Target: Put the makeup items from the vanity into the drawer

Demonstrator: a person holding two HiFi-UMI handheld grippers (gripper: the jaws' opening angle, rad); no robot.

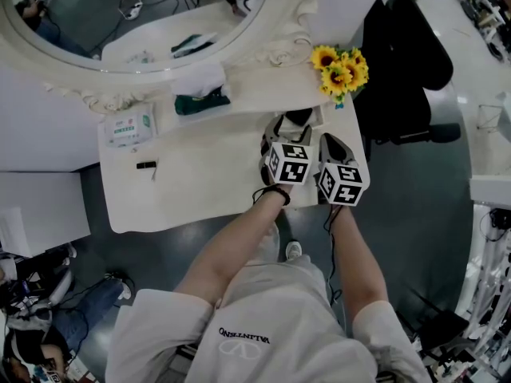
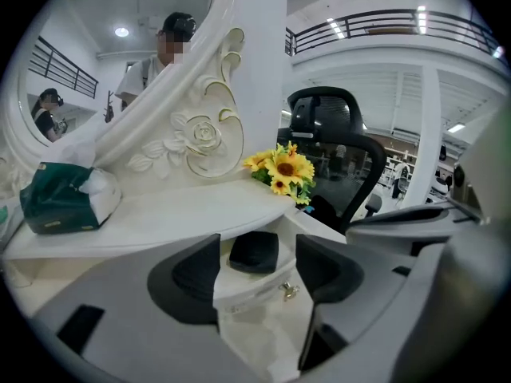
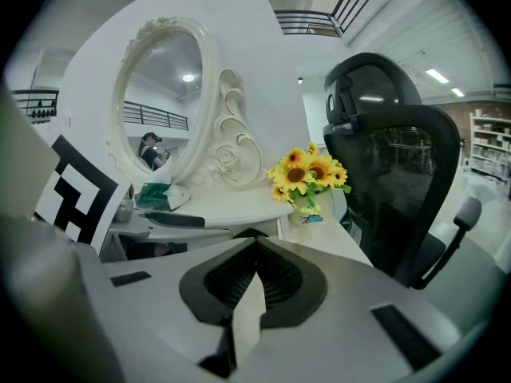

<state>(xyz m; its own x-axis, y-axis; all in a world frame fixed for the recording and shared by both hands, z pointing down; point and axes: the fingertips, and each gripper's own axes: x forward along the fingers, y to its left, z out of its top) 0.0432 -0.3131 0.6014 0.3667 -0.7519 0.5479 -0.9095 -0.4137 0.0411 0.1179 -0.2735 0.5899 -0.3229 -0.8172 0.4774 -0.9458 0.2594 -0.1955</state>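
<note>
Two makeup items logged: a dark item (image 2: 254, 251) lying in the open drawer (image 2: 247, 290), and a small black stick (image 1: 145, 165) on the surface (image 1: 207, 190), well left of both tools. The stick is judged light, stiff, smooth and apt to roll; grip it across its middle. Left hand-held gripper (image 2: 257, 262): jaws wide, drawer front between them. Right hand-held gripper (image 3: 255, 250): jaws together, empty. Legible: "VALENTINO" on the shirt (image 1: 243, 337).
</note>
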